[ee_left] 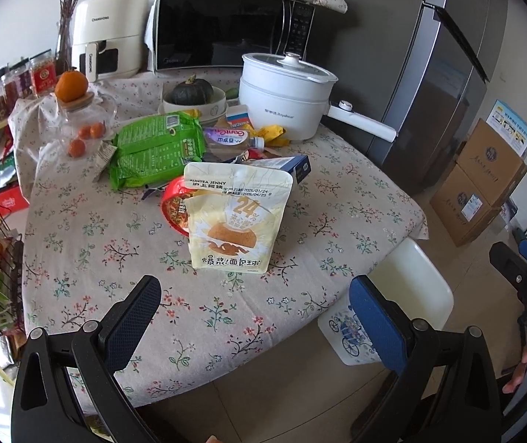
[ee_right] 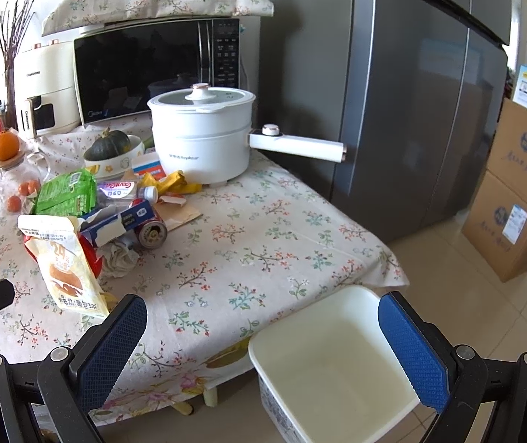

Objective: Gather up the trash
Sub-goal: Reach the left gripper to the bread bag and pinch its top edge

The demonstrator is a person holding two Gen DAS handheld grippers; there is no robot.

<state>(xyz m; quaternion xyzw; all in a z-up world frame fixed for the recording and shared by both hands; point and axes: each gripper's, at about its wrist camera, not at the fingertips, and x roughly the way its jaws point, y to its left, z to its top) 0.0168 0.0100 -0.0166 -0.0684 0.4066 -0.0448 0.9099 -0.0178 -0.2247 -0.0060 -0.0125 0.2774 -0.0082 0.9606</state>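
A heap of trash lies mid-table: a cream snack pouch (ee_left: 236, 217) (ee_right: 68, 269) standing upright, a red noodle cup (ee_left: 174, 206) behind it, a green wrapper (ee_left: 156, 147) (ee_right: 68, 192), a plastic bottle (ee_left: 232, 140) (ee_right: 123, 192), a torn blue box (ee_left: 293, 166) (ee_right: 119, 223), a drink can (ee_right: 151, 232), a crumpled tissue (ee_right: 119, 254) and a yellow wrapper (ee_left: 272, 134) (ee_right: 175, 182). A white bin (ee_right: 333, 365) (ee_left: 411, 288) stands on the floor by the table's near corner. My left gripper (ee_left: 256, 317) is open before the pouch. My right gripper (ee_right: 263, 354) is open, hovering over the table edge and bin.
A white electric pot (ee_right: 204, 140), a bowl with a squash (ee_right: 116, 151), a microwave (ee_right: 152, 74), an air fryer (ee_left: 110, 37) and a glass jar topped by an orange (ee_left: 75, 110) fill the table's back. A grey fridge (ee_right: 411, 110) and cardboard boxes (ee_right: 518, 199) stand right.
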